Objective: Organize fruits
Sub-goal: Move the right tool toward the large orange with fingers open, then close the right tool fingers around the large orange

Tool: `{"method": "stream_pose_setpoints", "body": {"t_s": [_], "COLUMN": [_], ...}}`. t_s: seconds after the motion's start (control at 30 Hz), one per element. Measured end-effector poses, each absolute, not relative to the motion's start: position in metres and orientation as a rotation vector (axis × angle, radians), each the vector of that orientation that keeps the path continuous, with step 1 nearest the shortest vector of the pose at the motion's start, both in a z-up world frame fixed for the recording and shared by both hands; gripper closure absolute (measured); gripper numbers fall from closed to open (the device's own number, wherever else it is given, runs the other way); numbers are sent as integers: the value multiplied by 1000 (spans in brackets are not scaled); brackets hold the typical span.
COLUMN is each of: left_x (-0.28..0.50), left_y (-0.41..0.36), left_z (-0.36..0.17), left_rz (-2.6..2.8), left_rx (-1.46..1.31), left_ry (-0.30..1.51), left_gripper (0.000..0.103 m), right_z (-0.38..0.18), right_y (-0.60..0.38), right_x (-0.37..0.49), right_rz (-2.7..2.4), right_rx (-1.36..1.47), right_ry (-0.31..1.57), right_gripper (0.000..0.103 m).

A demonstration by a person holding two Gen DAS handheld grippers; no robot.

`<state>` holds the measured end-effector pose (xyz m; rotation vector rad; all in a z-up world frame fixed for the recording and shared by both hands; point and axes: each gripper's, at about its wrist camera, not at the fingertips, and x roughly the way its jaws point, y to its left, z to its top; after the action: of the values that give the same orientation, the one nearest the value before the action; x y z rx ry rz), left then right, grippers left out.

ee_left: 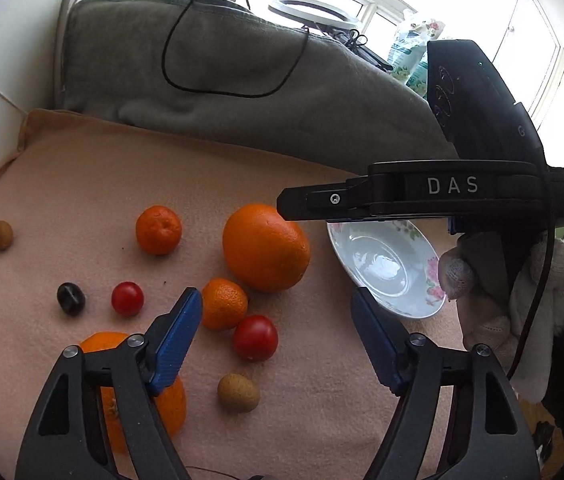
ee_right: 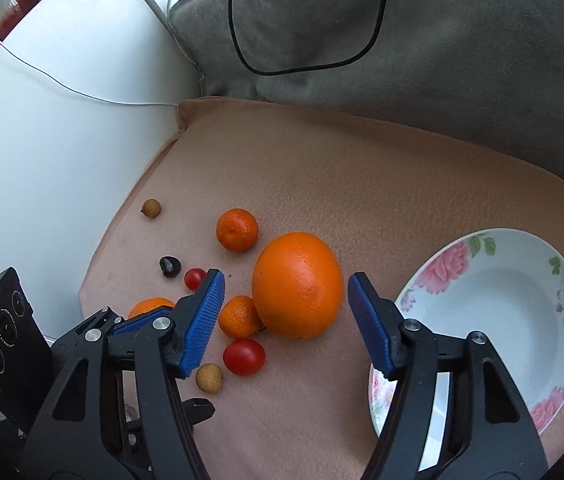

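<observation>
A large orange (ee_right: 297,285) lies on the pink blanket, also in the left wrist view (ee_left: 266,247). My right gripper (ee_right: 285,284) is open, its blue fingers on either side of the large orange, not touching. My left gripper (ee_left: 276,304) is open and empty above the fruits. Around lie two mandarins (ee_left: 158,230) (ee_left: 224,304), a second orange (ee_left: 142,396) under my left finger, two red tomatoes (ee_left: 255,338) (ee_left: 127,298), a dark plum (ee_left: 70,298) and two brown longans (ee_left: 238,393) (ee_left: 0,235). A white floral plate (ee_right: 501,320) sits empty at right.
A grey cushion (ee_left: 222,80) with a black cable backs the blanket. A white wall panel (ee_right: 62,140) is at left. The right gripper's body (ee_left: 441,196) and gloved hand (ee_left: 521,300) show above the plate (ee_left: 385,264) in the left wrist view.
</observation>
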<state>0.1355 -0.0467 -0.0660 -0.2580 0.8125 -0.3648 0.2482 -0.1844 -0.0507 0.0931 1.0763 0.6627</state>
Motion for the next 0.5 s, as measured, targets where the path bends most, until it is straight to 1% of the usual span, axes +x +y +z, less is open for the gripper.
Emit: {"method": "stream_pose_setpoints", "body": {"t_s": [0.17,0.3,0.5], "left_x": [156,164,176], "left_y": [-49,-52,-56], "left_z": [-73,-76,-81], "left_rz": [-363,-373,-374], "left_rx": [-282,-279,-277], "left_ry": [845,870,894], "left_gripper": [34,43,46], "right_z": [-63,-67,-74], "right_y": [-176,-173,-171], "right_x": [261,265,273], "right_rz": [667,670,664], "right_rx": [60,33,29], "right_ry": [1127,1147,1174], "right_gripper": [42,42,42]}}
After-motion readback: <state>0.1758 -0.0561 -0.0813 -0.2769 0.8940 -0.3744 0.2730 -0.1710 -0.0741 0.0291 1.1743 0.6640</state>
